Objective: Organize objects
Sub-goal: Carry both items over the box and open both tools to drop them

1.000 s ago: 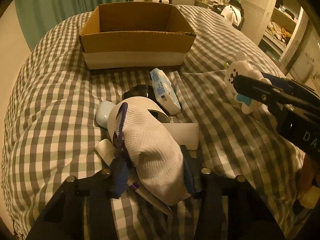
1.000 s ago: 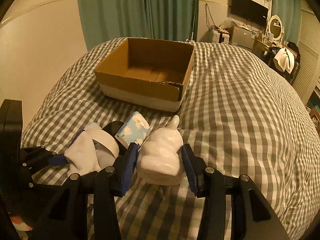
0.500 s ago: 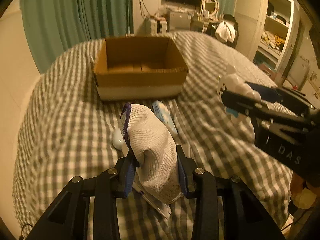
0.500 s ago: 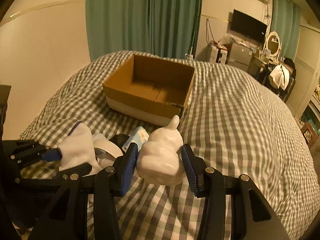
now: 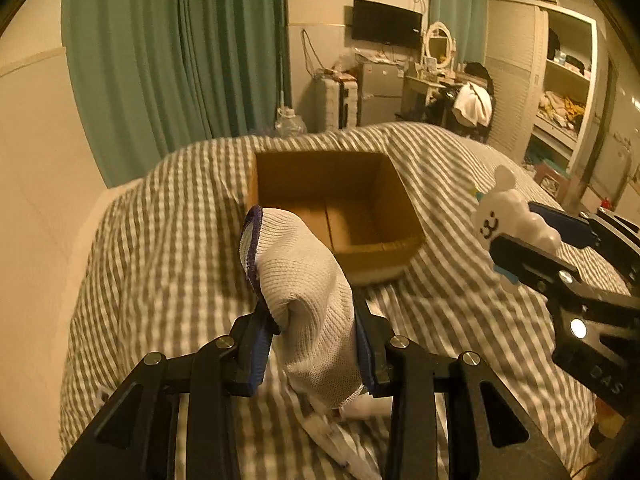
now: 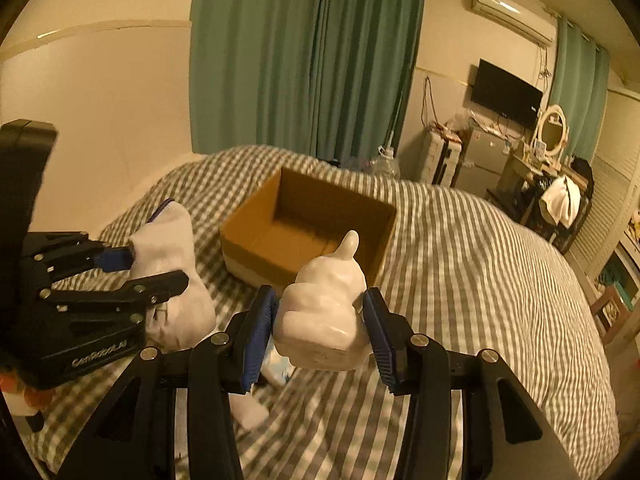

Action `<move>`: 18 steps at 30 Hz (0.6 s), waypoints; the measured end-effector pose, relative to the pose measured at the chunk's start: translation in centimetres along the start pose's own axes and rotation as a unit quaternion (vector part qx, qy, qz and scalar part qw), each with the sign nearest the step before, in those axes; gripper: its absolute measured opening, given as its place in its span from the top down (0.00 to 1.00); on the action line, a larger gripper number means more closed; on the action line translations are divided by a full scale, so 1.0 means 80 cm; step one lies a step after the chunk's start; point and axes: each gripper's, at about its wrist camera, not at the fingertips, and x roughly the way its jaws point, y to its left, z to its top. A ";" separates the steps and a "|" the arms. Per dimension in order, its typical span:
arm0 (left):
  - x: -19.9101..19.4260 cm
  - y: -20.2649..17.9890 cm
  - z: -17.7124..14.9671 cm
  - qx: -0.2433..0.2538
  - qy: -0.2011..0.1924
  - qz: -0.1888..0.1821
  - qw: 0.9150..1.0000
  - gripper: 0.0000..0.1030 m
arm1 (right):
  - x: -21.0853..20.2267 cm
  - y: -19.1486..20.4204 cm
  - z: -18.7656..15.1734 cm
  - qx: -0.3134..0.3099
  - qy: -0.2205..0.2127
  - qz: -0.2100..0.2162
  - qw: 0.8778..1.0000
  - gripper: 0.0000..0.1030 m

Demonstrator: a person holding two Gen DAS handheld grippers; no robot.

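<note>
My left gripper is shut on a white knit sock with a purple cuff and holds it in the air above the bed, short of the open cardboard box. The sock also shows in the right wrist view. My right gripper is shut on a white toy figure with a smiling face, seen in the left wrist view. It hangs in front of the box, which looks empty.
The box sits on a bed with a grey and white checked cover. Small white items and a tissue pack lie on the bed below the grippers. Green curtains, a dresser and shelves stand behind.
Both grippers have risen from the bed and moved toward the box, carrying the sock and the toy. The items left on the bed have dropped out of sight below.
</note>
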 end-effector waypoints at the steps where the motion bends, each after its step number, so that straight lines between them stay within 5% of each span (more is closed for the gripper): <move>1: 0.001 0.002 0.009 0.000 -0.006 0.004 1.000 0.64 | 0.002 0.000 0.006 -0.002 -0.002 0.002 1.000 0.56; 18: 0.141 0.036 0.135 -0.001 -0.002 0.000 1.000 0.64 | 0.142 -0.050 0.122 0.007 0.013 0.040 0.999 0.56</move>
